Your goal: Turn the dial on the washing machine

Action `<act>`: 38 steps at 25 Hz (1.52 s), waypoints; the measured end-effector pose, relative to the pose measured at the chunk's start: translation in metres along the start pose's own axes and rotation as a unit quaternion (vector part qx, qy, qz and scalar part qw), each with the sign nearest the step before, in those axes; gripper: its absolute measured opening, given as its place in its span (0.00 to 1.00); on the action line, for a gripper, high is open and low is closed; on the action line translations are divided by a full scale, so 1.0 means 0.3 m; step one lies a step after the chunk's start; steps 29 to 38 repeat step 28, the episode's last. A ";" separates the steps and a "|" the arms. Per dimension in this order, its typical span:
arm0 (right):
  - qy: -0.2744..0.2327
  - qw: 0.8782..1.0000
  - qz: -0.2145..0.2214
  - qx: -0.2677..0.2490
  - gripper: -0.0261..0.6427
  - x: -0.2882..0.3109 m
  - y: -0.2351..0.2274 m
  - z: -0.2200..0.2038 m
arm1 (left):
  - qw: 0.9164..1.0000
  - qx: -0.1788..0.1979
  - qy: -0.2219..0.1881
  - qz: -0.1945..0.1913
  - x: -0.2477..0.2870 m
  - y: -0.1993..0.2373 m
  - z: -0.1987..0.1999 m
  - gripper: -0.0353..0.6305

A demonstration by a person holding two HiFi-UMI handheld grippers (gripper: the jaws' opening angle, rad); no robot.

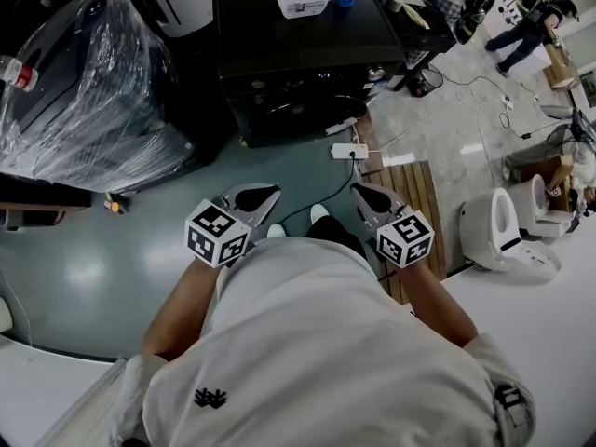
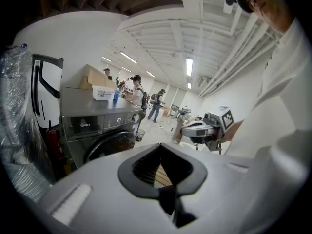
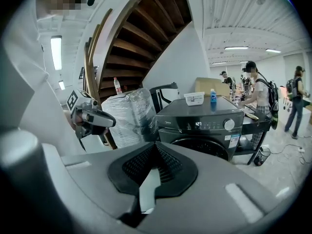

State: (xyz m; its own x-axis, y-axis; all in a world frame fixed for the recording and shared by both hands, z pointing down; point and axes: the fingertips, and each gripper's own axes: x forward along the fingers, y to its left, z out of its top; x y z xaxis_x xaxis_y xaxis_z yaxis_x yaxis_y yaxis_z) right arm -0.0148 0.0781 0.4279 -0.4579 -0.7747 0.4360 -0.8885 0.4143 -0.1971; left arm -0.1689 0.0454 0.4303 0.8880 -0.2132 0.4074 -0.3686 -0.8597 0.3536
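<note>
Grey floor (image 1: 102, 259), one washing machine (image 3: 187, 126) with one dial (image 3: 228, 125) — two hand-held grippers (image 1: 269, 194) (image 1: 359, 190) closed, empty.

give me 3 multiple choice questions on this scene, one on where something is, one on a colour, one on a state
1. Seen from the front, where on the washing machine front panel is the dial?
A. left end
B. right end
C. middle

2. What colour is the small bottle standing on top of the machine?
A. green
B. blue
C. yellow

3. How do the jaws of the right gripper stand?
A. wide apart
B. closed on the dial
C. closed with nothing between them

Answers:
1. B, the round knob sits at the panel's right end in the right gripper view.
2. B, its body is plainly blue beside the white tub.
3. C, the pads meet at the tips and the machine is well ahead of them.
</note>
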 end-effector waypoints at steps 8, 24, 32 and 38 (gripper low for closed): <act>-0.003 1.000 0.001 -0.002 0.04 -0.001 0.016 0.001 | 1.000 -0.004 0.000 0.001 -0.011 -0.011 -0.020 0.14; -0.005 1.000 0.001 0.002 0.04 0.002 0.049 -0.029 | 1.000 -0.005 0.005 0.003 -0.030 -0.004 -0.054 0.14; -0.005 1.000 0.004 0.001 0.04 0.004 0.050 -0.025 | 1.000 -0.007 0.006 0.003 -0.027 -0.009 -0.051 0.14; -0.005 1.000 0.004 0.001 0.04 0.004 0.050 -0.025 | 1.000 -0.007 0.006 0.003 -0.027 -0.009 -0.051 0.14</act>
